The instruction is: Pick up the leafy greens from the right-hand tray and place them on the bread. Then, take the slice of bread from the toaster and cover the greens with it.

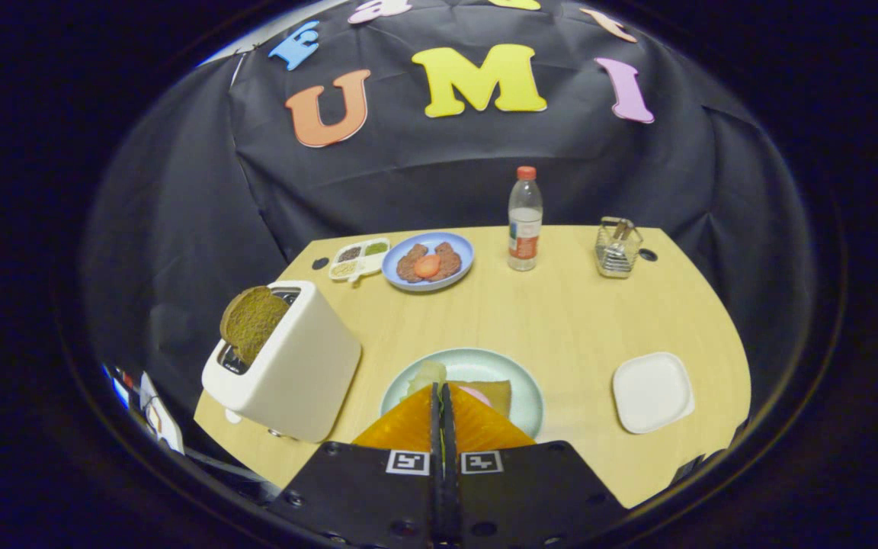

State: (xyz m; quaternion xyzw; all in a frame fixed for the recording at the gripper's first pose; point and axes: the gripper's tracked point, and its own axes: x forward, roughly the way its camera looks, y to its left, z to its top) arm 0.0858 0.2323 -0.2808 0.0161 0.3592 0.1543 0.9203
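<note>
My gripper hangs over the pale green plate, its fingers pressed together on the leafy greens. The pale leaf sticks out just past the fingertips, to their left. A tan bread slice lies on that plate right of the fingertips, with a pink piece on it. The white square tray to the right holds nothing. Left of the plate stands the white toaster, and a brown bread slice pokes out of its slot.
At the back of the wooden table sit a blue plate with patties and a tomato slice, a small divided dish, a water bottle and a clear holder.
</note>
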